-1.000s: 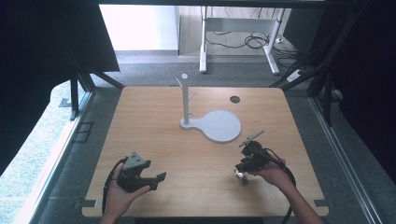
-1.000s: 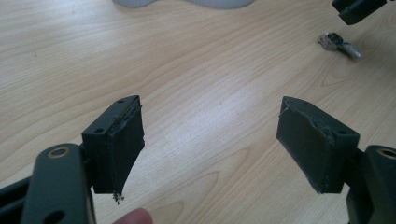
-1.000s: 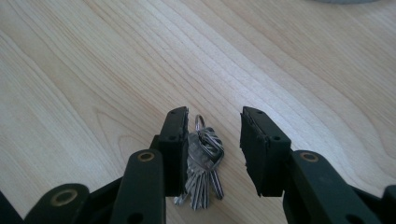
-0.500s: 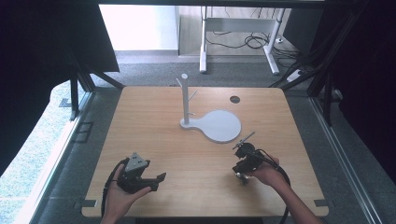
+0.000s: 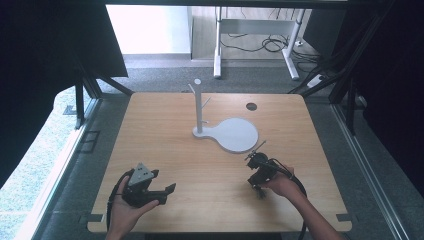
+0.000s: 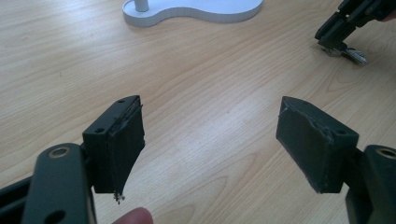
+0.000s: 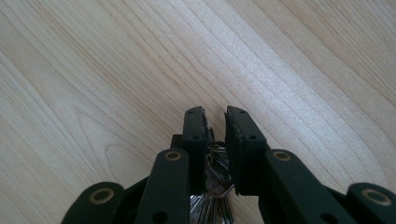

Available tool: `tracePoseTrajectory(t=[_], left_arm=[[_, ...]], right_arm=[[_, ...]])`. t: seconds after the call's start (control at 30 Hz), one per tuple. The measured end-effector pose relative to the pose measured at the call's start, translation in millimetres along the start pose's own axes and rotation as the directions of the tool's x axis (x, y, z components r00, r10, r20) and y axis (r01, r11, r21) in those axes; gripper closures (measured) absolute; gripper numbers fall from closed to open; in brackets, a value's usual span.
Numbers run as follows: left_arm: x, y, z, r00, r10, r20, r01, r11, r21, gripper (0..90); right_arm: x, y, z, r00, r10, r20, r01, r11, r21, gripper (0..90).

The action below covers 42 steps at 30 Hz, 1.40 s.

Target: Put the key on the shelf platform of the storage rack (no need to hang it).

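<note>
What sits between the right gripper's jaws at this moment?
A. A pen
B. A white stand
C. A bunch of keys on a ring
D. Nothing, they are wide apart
C: in the right gripper view the right gripper has its jaws drawn close around a bunch of keys, whose ring and metal blades show between and below them on the table.

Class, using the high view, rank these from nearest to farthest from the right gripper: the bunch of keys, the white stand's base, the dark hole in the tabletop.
1. Keys: between its jaws.
2. Base: just beyond, toward the table's middle.
3. Hole: farthest, near the far edge.
</note>
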<state>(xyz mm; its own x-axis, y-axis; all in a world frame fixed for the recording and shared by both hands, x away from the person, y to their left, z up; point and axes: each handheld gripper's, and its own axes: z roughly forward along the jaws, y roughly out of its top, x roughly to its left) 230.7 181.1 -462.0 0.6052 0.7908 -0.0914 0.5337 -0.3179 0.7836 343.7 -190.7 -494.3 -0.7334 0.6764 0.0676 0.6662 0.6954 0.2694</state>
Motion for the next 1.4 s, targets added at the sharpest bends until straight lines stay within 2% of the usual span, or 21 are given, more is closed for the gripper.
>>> tracePoseTrajectory(t=[0.1, 0.23, 0.33, 0.53, 0.63, 0.83, 0.9, 1.27, 1.4], left_arm=[[-0.5, -0.6, 1.6, 0.9996, 0.000, -0.029, 0.000, 1.0000, 0.008, 23.7], [-0.9, -0.5, 1.8, 0.9994, 0.003, -0.035, -0.003, 0.9999, 0.011, 23.7], [-0.9, -0.7, 2.1, 0.9993, 0.004, -0.036, -0.003, 0.9999, 0.012, 23.7], [-2.6, -1.2, 5.0, 0.9994, 0.013, -0.031, -0.013, 0.9997, 0.023, 23.7], [-2.5, -1.3, 5.0, 0.9995, 0.012, -0.030, -0.011, 0.9997, 0.023, 23.7], [-0.6, -1.7, 3.2, 0.9998, 0.003, -0.021, -0.003, 0.9998, 0.019, 23.7], [-0.1, -1.7, 3.1, 0.9999, 0.002, -0.016, -0.001, 0.9998, 0.019, 23.7], [-2.0, -1.0, 3.5, 1.0000, 0.001, -0.006, -0.001, 0.9998, 0.018, 23.7], [-0.7, -1.5, 3.8, 1.0000, -0.005, -0.002, 0.005, 0.9998, 0.017, 23.7]], right_arm=[[0.4, 0.7, 2.4, 1.0000, -0.006, 0.002, 0.006, 1.000, 0.015, 80.8], [-0.5, 0.2, 4.0, 0.9999, -0.014, 0.001, 0.014, 1.000, 0.018, 84.4], [0.0, 0.3, 4.2, 0.9998, -0.016, -0.007, 0.016, 1.000, 0.025, 88.3], [0.0, 0.7, 3.5, 0.9996, -0.028, -0.006, 0.028, 0.999, 0.046, 89.1], [-1.1, -0.3, 1.4, 0.9995, -0.032, 0.007, 0.032, 0.999, 0.034, 89.5], [-6.9, -3.5, -13.5, 1.0000, -0.007, -0.002, 0.007, 1.000, 0.016, 89.6], [-8.4, -3.9, -16.7, 0.9999, -0.017, -0.001, 0.017, 1.000, 0.011, 89.6], [-15.1, -5.2, -52.9, 1.0000, 0.000, 0.010, 0.000, 1.000, -0.022, 89.7], [-17.2, -4.9, -59.6, 0.9999, 0.003, 0.013, -0.002, 1.000, -0.027, 89.7]])
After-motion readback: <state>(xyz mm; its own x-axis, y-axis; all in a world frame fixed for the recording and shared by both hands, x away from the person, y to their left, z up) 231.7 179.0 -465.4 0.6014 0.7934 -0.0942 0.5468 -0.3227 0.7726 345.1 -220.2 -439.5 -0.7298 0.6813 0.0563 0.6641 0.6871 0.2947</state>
